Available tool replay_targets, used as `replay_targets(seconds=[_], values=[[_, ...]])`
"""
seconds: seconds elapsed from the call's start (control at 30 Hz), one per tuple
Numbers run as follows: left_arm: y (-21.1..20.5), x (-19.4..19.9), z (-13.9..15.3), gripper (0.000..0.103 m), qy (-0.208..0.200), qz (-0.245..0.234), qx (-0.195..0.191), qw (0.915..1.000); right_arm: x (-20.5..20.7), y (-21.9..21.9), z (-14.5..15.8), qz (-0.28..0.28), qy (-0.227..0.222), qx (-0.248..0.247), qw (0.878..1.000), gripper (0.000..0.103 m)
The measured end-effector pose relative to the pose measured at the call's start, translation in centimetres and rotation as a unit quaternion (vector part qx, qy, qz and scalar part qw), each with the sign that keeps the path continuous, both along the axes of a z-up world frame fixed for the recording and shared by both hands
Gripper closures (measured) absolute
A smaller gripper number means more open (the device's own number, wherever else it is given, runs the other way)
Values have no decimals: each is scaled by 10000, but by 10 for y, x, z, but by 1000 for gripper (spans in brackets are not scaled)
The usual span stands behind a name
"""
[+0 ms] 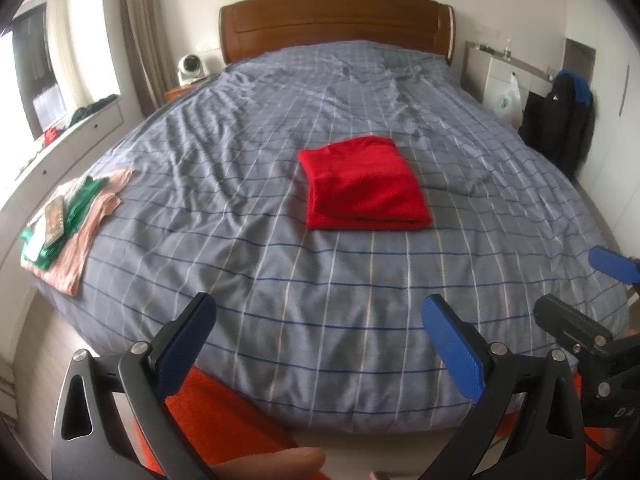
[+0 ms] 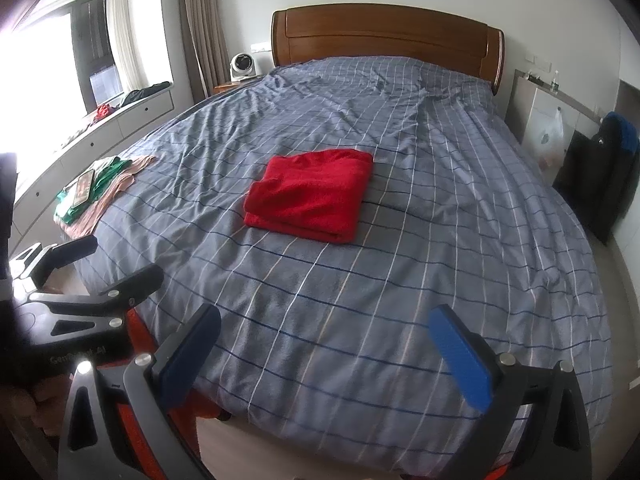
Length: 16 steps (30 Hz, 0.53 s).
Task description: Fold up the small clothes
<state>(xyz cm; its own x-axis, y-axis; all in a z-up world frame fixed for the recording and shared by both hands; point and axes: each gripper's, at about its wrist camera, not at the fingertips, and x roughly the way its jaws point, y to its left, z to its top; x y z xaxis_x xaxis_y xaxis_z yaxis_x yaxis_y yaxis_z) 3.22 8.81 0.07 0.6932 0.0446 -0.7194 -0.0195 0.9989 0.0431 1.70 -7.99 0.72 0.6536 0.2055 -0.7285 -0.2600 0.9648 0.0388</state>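
On the bed (image 1: 360, 300) the red garment (image 1: 362, 184) lies folded mid-cover, so with my left gripper (image 1: 320, 344) and right gripper (image 2: 324, 356) both released and empty, I should next reach to the pile (image 1: 68, 216) at the left edge.

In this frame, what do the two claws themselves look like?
Both match: the left claw and right claw have black angular frames with triangular cut-outs, silver pivot bolts and blue textured pads. The left one's body carries pale lettering, too blurred to read.

A home bedroom: checked-covered bed (image 1: 280, 280), wooden headboard (image 1: 336, 20), curtained window (image 2: 96, 52).
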Motion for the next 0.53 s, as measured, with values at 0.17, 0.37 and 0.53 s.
replay_targets(seconds=[0.17,0.37,0.53], values=[[1,1,0,0,-12,41,21,10000,0,1,-2,9,12,-22,10000,0],[2,-2,3,0,-185,159,17,9997,1,0,-5,-20,9,-16,10000,0],[-1,-4,5,0,-242,112,85,9996,1,-1,-5,0,12,-26,10000,1]])
